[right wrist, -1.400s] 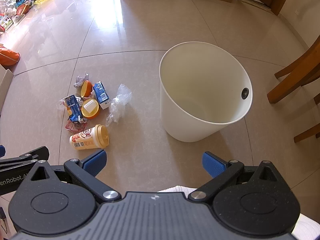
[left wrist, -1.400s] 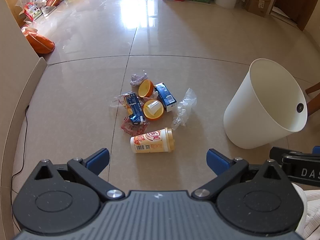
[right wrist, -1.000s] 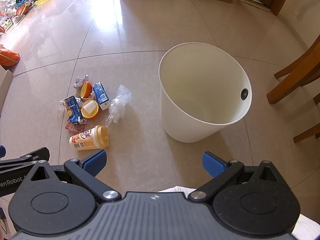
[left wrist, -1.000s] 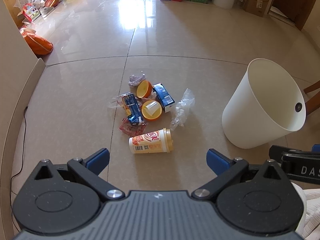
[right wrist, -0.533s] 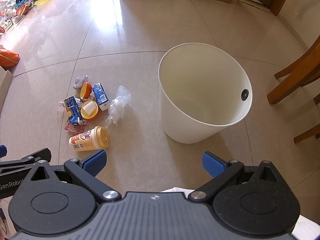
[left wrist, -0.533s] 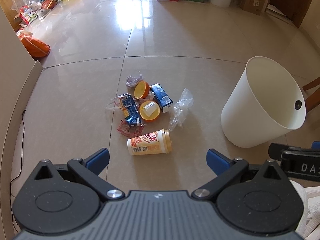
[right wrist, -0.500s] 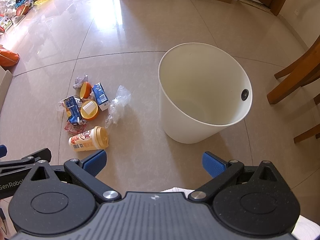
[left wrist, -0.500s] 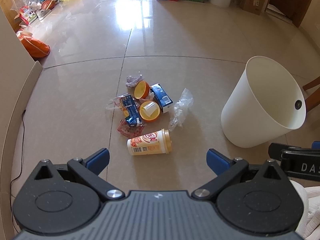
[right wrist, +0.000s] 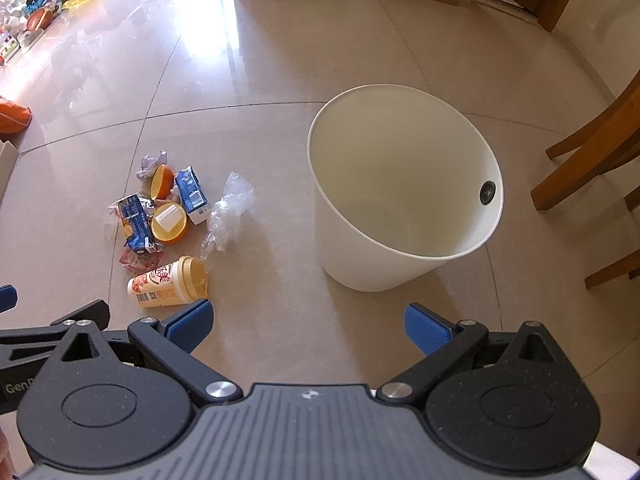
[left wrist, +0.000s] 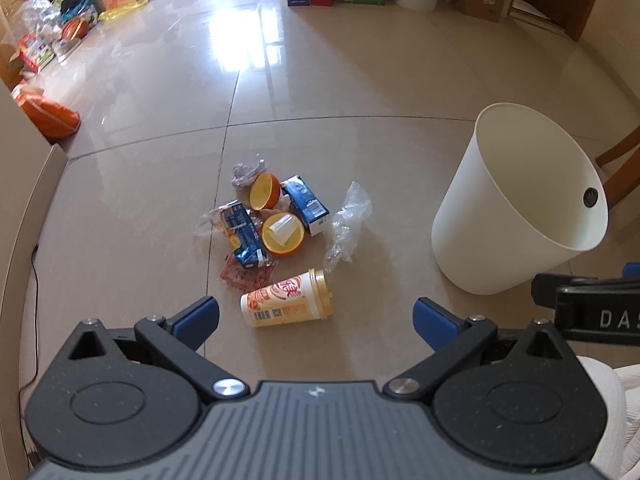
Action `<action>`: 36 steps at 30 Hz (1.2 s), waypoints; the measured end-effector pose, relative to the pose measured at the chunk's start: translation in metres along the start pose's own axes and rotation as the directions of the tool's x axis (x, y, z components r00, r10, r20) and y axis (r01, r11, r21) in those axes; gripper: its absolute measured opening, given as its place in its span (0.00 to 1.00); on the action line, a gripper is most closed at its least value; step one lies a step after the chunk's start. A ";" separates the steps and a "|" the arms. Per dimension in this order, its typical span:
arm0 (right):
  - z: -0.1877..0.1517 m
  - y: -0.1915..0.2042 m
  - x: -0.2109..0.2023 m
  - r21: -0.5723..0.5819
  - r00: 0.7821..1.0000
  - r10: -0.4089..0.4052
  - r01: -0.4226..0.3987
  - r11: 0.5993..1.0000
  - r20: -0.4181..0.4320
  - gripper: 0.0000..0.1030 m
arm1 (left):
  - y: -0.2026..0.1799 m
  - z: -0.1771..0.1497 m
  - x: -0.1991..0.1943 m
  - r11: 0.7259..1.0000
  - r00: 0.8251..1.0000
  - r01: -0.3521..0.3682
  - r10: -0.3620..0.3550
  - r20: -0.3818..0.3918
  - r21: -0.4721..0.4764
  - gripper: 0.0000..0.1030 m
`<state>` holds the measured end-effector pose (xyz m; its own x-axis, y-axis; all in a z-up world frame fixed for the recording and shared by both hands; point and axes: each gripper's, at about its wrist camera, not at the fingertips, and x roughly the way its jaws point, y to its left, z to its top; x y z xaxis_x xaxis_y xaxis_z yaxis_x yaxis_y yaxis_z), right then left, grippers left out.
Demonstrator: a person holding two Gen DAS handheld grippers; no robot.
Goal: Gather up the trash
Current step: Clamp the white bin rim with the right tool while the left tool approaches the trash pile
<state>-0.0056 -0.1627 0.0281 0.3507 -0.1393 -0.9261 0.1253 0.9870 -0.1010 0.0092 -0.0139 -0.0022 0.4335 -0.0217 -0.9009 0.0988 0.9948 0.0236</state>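
Two grippers, both carried above the floor point(left wrist: 400, 184), neither touching anything. Your left gripper point(left wrist: 316, 318) has its fingers point(left wrist: 196, 318) spread wide, with nothing between them. Your right gripper point(right wrist: 306, 326) is the same: fingers point(right wrist: 426, 330) spread, nothing held.

Landmark: the white bin point(left wrist: 516, 216), standing upright on the floor and open at the top. The right wrist view looks down into it point(right wrist: 400, 196); no trash shows on the part of its inside that is visible.

The trash lies in one loose cluster on the floor, to the left of the bin and apart from it:
- Clear plastic wrapper point(left wrist: 346, 226), the piece nearest the bin.
- Blue carton point(left wrist: 306, 204), just left of the wrapper.
- Orange half-shell with a white scrap inside it point(left wrist: 282, 234), touching that carton.
- Second orange half-shell point(left wrist: 264, 191), tilted on its edge, at the far side of the cluster from you.
- Crumpled grey wrapper point(left wrist: 248, 170), beside it, farthest out.
- Second blue carton point(left wrist: 242, 236), lying on clear film at the cluster's left edge, farthest from the bin.
- Red wrapper point(left wrist: 242, 276), flat, partly under that carton.
- Drink cup with yellow lid point(left wrist: 286, 300), on its side, lid end toward the bin; it is the piece nearest your left gripper and lies ahead of the gap between its fingers, not touched.

In the right wrist view the cup point(right wrist: 168, 282) lies just ahead of the right gripper's left finger.
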 end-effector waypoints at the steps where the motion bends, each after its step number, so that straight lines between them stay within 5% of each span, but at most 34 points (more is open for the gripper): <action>1: 0.001 -0.001 0.001 0.003 1.000 0.000 0.000 1.000 0.002 1.00 | -0.001 0.001 0.001 1.000 1.000 0.003 -0.003 0.005 0.004 0.99; 21: 0.055 -0.064 0.009 0.140 0.981 -0.051 0.025 0.990 0.186 1.00 | -0.014 0.031 0.039 0.998 0.990 0.057 -0.054 0.133 -0.014 0.99; 36: 0.105 -0.165 0.074 0.200 0.971 -0.215 0.192 0.961 0.101 1.00 | -0.007 0.025 0.081 1.000 0.991 -0.007 0.007 0.130 0.006 0.99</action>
<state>0.0970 -0.3439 0.0144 0.4071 -0.3553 -0.8414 0.3733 0.9055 -0.2017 0.0659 -0.0246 -0.0644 0.5470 -0.0279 -0.8367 0.1014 0.9943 0.0331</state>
